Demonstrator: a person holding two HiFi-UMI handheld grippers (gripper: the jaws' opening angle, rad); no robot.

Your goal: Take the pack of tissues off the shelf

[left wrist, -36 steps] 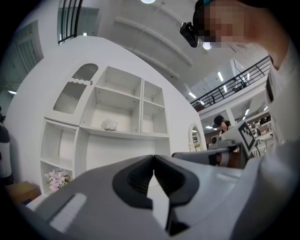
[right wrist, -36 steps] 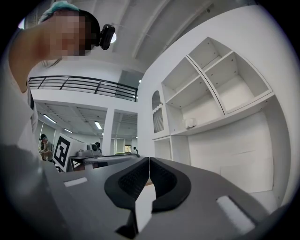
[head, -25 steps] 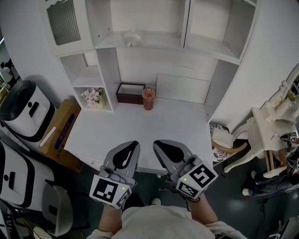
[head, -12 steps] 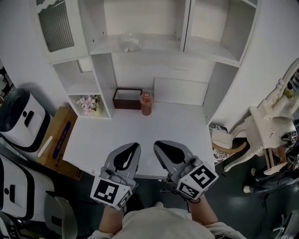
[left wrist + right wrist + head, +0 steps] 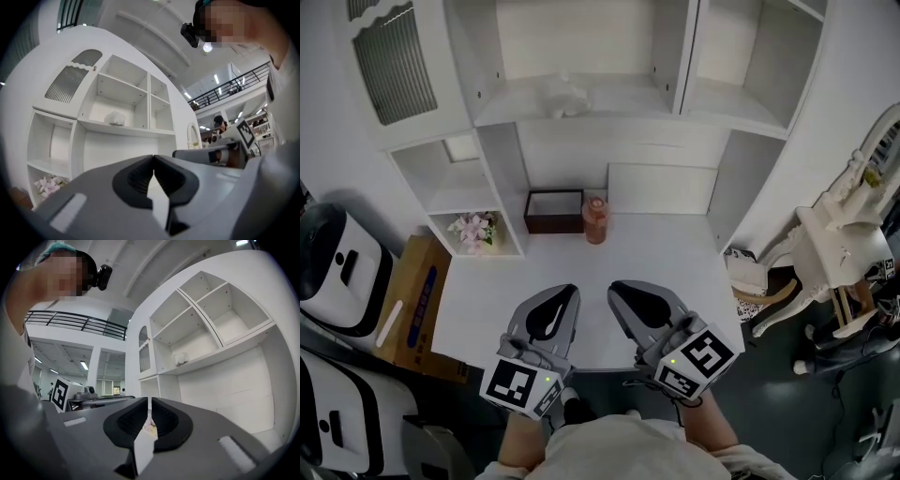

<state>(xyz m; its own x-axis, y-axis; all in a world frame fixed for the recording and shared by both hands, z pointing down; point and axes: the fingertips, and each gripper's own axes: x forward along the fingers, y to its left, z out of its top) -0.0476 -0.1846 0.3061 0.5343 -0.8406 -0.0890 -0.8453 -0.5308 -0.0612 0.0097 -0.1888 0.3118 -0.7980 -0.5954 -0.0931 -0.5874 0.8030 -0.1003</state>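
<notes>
The pack of tissues (image 5: pixel 562 94) is a crumpled white bundle on the middle shelf of the white cabinet (image 5: pixel 675 103), left of its upright divider. It also shows far off in the left gripper view as the pack of tissues (image 5: pixel 115 118) and in the right gripper view as the pack of tissues (image 5: pixel 180 358). My left gripper (image 5: pixel 565 292) hovers over the desk's front edge, shut and empty. My right gripper (image 5: pixel 623 291) is beside it; its jaws are opening, a thin slit shows between them and nothing is in it. Both are well short of the shelf.
On the white desk (image 5: pixel 666 272) a brown open box (image 5: pixel 555 210) and an orange jar (image 5: pixel 595 218) stand by the back wall. Pink flowers (image 5: pixel 473 230) fill a low cubby. A cardboard box (image 5: pixel 412 305) and white appliance (image 5: pixel 333 262) stand left; white furniture (image 5: pixel 839 248) right.
The cabinet and desk have slid down and grown larger in the head view, so the shelf is nearer. Both grippers keep the same place in the frame.
</notes>
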